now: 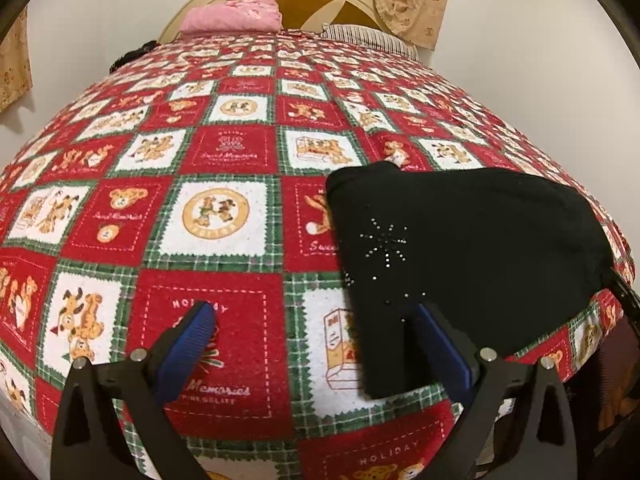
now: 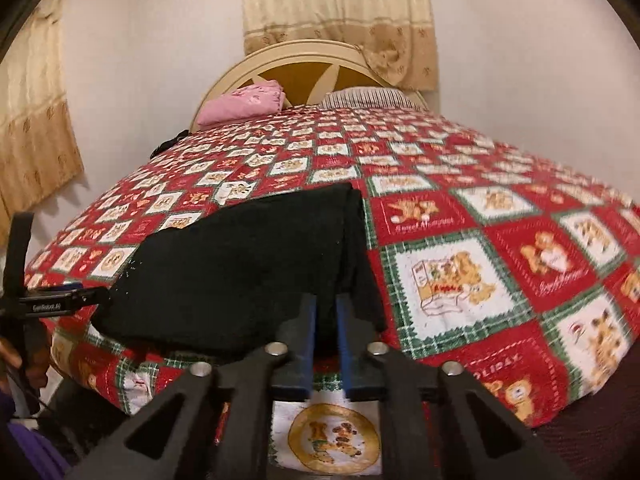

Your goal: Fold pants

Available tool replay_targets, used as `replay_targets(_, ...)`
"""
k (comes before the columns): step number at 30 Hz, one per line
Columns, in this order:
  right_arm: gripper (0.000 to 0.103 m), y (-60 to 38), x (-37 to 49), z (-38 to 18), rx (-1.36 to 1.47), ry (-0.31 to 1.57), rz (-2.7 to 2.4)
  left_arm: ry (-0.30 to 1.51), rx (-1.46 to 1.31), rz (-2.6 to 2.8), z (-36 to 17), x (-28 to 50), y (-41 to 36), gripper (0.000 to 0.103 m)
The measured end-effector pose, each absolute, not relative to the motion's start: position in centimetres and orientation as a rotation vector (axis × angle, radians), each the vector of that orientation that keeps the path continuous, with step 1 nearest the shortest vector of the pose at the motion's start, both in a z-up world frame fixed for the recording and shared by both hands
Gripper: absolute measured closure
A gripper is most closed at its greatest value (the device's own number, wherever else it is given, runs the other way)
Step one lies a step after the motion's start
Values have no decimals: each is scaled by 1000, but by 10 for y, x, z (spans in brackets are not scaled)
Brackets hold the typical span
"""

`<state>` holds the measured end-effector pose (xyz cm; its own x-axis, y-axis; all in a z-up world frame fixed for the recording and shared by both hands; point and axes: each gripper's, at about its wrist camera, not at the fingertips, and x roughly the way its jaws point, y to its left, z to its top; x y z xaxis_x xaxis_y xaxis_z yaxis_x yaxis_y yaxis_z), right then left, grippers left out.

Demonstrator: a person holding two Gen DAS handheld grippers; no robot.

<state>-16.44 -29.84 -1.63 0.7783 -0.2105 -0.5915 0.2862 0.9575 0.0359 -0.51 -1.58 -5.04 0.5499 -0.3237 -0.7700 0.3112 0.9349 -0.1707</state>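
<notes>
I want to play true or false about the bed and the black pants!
1. The black pants lie folded on the holiday teddy-bear blanket. True.
2. The left gripper is squeezed shut. False: its fingers stand wide apart.
3. A pink cloth sits by the headboard. True.
4. The right gripper is far from the pants. False: its nearly closed fingers are at the pants' near edge.
5. The curtains are blue. False: beige.

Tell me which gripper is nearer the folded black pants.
Right. The right gripper is nearly shut on the folded black pants' near edge; the left gripper is open, one finger over their left edge.
</notes>
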Motion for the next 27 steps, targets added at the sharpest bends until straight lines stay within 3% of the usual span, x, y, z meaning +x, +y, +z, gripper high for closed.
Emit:
replay_targets(8,95,-310,-169,-31,162,705,-293,904,-11,-376,-50,-5,-14,2)
replay_targets(14,94,-318,-175,-24,236,650,-247,911,-5,-377,-51,-6,-16,2)
replay_targets(17,83,-326,-186,-10,314,595,-231,898,-2,-376,-50,-6,-15,2)
replay_targets(18,73,-330,-193,-3,332,557,-239,894,-5,-376,-49,-4,-14,2)
replay_targets(19,56,-332,-196,3,342,526,-248,892,-8,-378,-48,-2,-13,2)
replay_targets(21,31,-338,-204,13,368,462,-258,888,-15,-379,-47,2,-14,2)
replay_targets(27,29,-343,-172,4,365,508,-256,884,-25,-401,-42,13,-32,2)
